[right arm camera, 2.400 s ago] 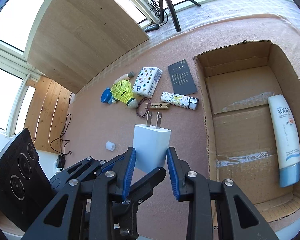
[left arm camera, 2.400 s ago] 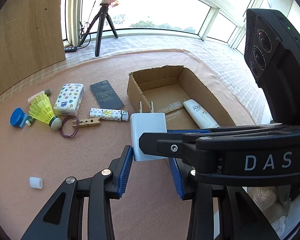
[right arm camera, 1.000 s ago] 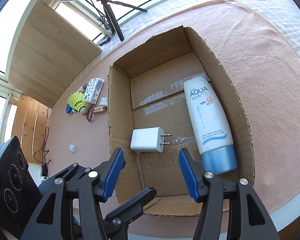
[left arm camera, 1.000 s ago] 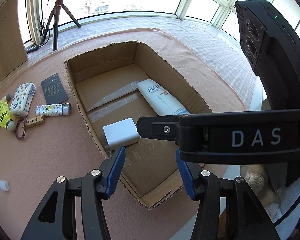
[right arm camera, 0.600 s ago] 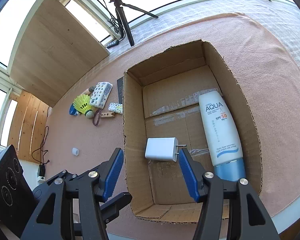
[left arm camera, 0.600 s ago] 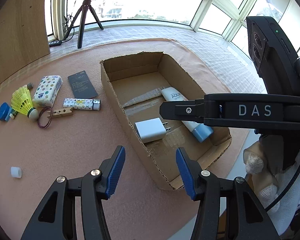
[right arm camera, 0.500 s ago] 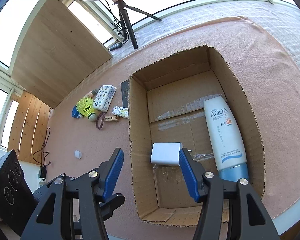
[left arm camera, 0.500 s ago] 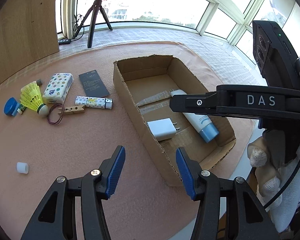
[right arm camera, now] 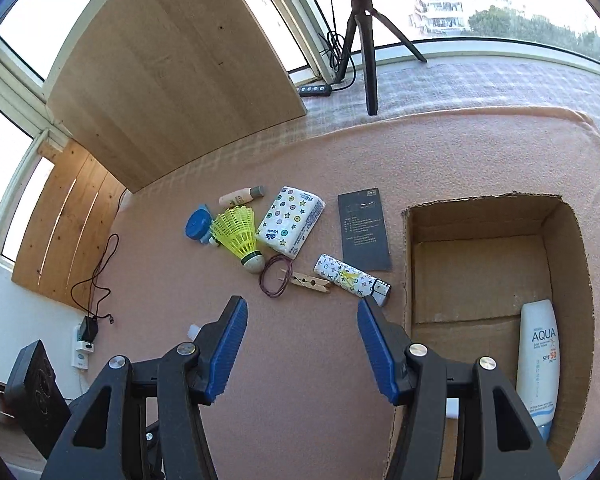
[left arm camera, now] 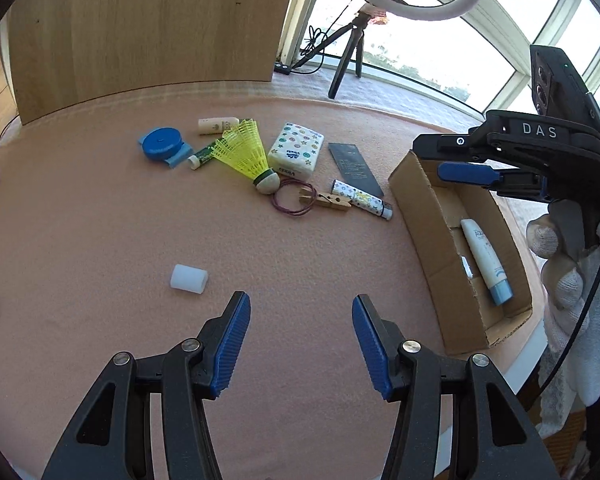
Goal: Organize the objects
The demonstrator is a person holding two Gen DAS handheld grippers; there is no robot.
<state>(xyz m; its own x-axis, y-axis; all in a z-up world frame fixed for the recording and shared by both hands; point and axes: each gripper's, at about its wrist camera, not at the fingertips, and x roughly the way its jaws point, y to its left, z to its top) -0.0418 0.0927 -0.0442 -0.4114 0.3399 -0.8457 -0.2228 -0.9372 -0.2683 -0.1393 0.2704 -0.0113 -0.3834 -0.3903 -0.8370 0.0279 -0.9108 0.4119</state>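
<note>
With charger and tube in the box [right arm camera: 496,216], my two grippers [left arm camera: 300,340] [right arm camera: 300,340] hang empty, jaws apart; next I must reach left to the lighter [right arm camera: 352,279].

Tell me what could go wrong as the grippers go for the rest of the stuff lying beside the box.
The wooden clothespin lies on the hair tie and close beside the patterned lighter; grabbing one may drag another along.

The shuttlecock has thin plastic feathers that a firm squeeze might bend.

The small white cap is short and round, so it could roll or pop out from the left gripper, which is open.
</note>
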